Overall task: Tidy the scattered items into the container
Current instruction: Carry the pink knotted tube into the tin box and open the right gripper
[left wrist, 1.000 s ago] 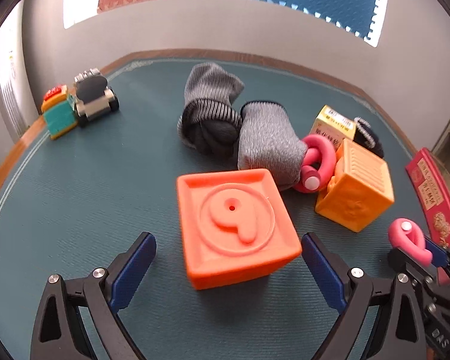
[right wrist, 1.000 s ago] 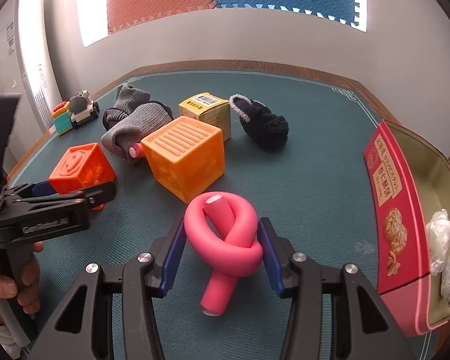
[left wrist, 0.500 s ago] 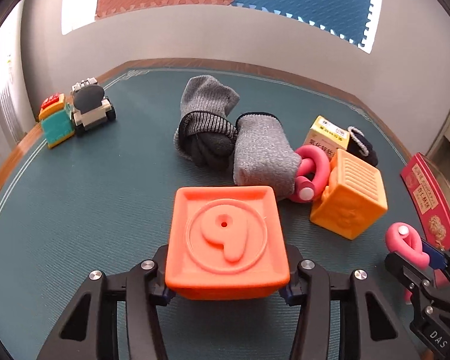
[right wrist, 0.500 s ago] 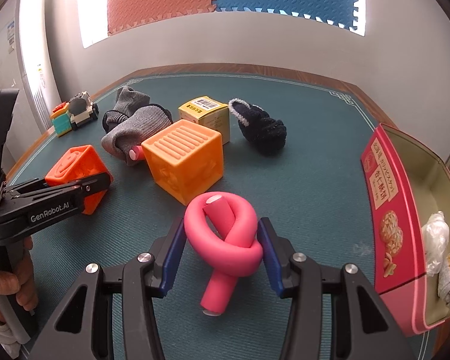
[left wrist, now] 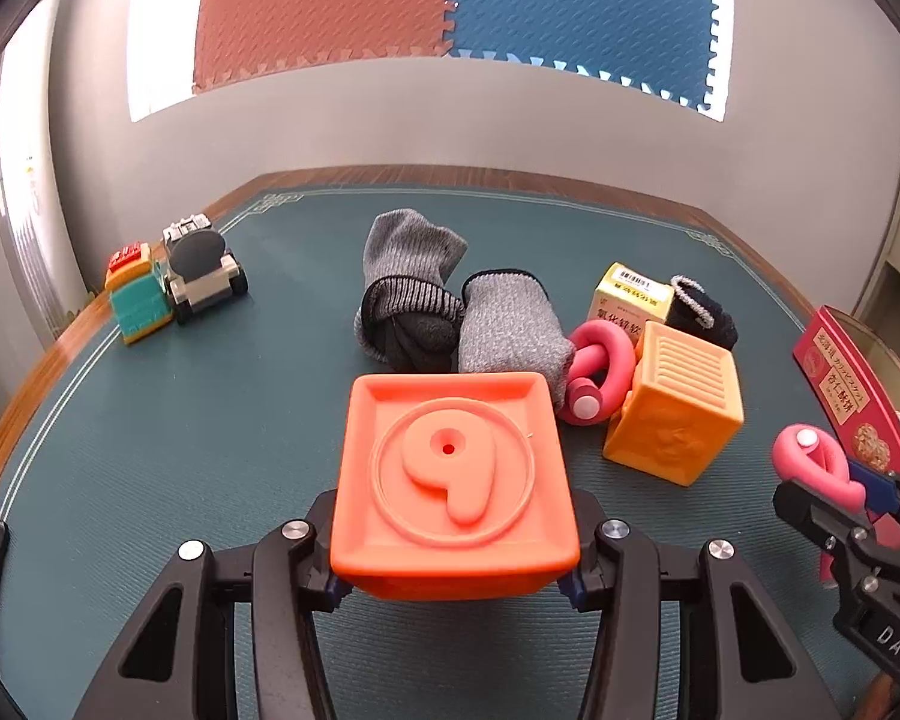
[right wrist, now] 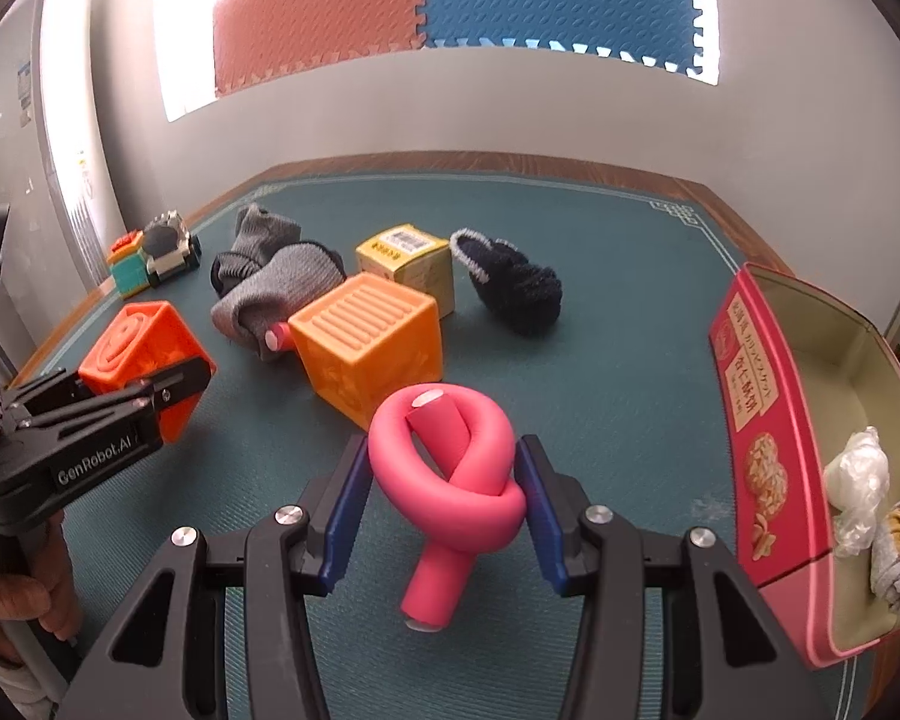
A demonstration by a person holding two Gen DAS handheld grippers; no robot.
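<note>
My left gripper (left wrist: 453, 576) is shut on an orange cube with a raised 9 (left wrist: 453, 480) and holds it above the green mat; it also shows in the right wrist view (right wrist: 144, 354). My right gripper (right wrist: 444, 498) is shut on a pink knotted foam tube (right wrist: 447, 480), held off the mat to the left of the red tin (right wrist: 756, 450). The tin stands open at the right and holds a clear wrapper (right wrist: 858, 480) and a grey bundle (right wrist: 897, 558).
On the mat lie grey socks (left wrist: 450, 312), a second pink knot (left wrist: 597, 372), a light orange cube (left wrist: 672, 402), a yellow carton (left wrist: 630, 300), a dark fuzzy sock (right wrist: 513, 285) and toy vehicles (left wrist: 174, 282) at the far left edge.
My left gripper closed on the orange cube and lifted it off the mat. My right gripper, still holding the pink knot, has shifted a little toward the red tin.
</note>
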